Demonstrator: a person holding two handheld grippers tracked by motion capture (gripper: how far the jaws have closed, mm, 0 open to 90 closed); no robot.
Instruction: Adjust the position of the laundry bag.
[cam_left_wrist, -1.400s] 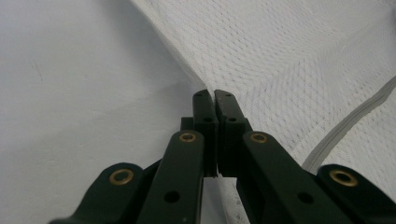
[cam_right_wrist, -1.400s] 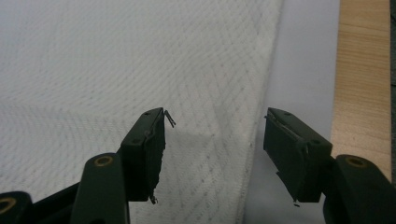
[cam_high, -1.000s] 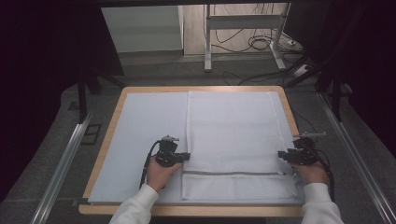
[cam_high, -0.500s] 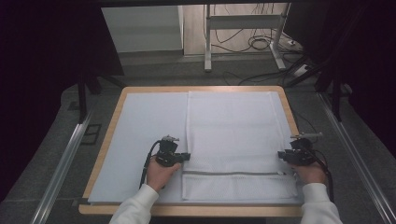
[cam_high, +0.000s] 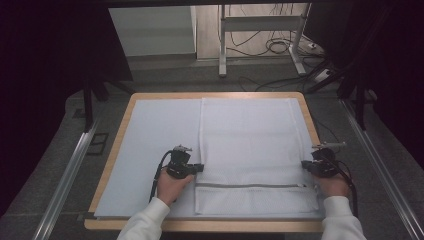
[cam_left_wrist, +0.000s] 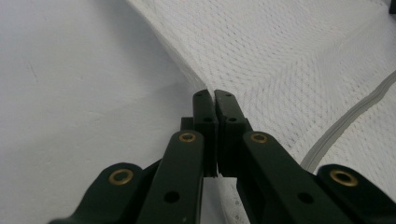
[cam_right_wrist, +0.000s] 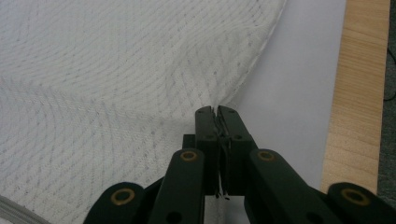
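Gripping is done: the mesh bag's (cam_high: 250, 145) side edges are clamped by left gripper (cam_high: 199, 167) and right gripper (cam_high: 306, 167), whose jaws have just been closing; folding is left.

I can read no text, label, brand or number anywhere here. The white mesh bag (cam_high: 252, 145) carries no print that I can make out (its weave and zip are plain), and the black jaws in both gripper views bear only brass rivets, no markings.
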